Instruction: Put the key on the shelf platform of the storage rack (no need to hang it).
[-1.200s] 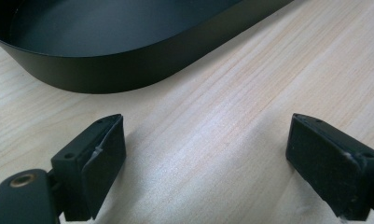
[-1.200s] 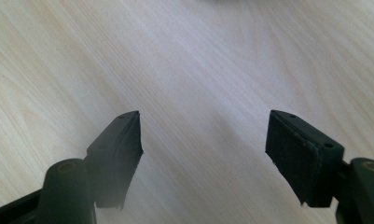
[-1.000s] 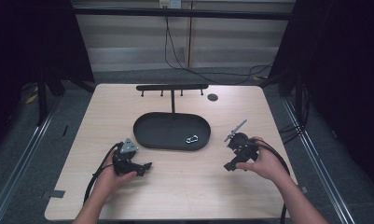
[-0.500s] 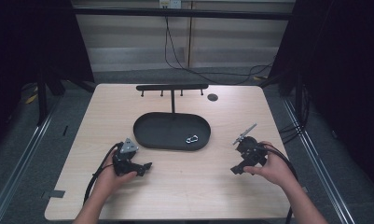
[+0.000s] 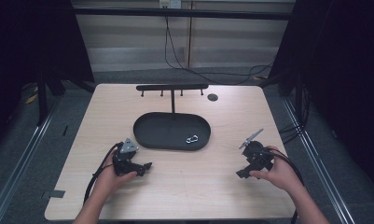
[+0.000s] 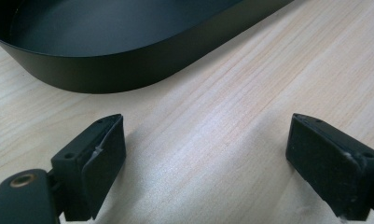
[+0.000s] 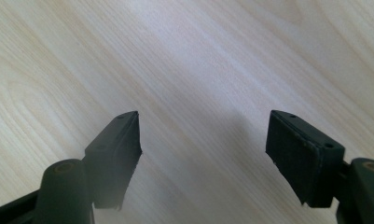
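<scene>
Pale wooden table carries a black oval tray holding a carabiner. Left gripper and right gripper both gape wide, empty.

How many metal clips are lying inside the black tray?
1. A small silver clip lies in the right part of the black tray, near its front wall. No other shows, though the dark tray floor could hide something small.

Pale wooden table on grey floor (dark curtains either side).
</scene>
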`<state>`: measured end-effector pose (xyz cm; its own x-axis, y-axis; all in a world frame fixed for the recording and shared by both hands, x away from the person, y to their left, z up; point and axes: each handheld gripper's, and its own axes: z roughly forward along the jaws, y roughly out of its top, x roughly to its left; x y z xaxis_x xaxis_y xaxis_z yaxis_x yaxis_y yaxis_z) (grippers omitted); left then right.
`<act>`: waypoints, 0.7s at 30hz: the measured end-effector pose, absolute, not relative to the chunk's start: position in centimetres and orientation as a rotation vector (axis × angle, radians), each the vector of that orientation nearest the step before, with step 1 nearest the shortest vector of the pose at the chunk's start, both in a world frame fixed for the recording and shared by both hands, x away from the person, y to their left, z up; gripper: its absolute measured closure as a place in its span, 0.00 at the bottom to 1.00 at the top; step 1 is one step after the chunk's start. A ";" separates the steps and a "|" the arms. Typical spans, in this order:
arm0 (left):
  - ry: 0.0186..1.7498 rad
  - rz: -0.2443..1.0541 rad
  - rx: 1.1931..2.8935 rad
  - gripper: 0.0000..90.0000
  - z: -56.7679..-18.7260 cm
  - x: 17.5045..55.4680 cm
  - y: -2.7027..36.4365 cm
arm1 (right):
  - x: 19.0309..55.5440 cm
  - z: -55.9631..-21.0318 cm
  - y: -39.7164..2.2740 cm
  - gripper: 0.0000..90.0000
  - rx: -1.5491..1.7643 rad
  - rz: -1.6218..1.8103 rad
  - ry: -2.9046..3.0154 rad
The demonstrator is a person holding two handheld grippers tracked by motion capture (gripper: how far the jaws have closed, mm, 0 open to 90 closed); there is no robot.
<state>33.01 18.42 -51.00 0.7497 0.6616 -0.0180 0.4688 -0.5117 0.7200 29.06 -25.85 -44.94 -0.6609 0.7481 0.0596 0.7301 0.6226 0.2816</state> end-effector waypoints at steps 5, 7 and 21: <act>0.844 0.336 2.206 0.13 -51.0 33.0 18.4 | 28.8 -45.2 -26.3 0.29 1.265 0.440 2.764; 0.844 0.335 2.206 0.13 -51.0 33.0 18.4 | 28.7 -45.4 -26.5 0.29 1.262 0.437 2.766; 0.844 0.336 2.207 0.13 -51.0 33.0 18.4 | 27.9 -46.3 -27.1 0.29 1.230 0.387 2.770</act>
<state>33.01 18.42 -51.00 0.7497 0.6616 -0.0178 0.4688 -0.5118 0.7199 27.94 -27.11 -46.29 -0.6729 0.7393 0.0239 0.7176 0.6446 0.2636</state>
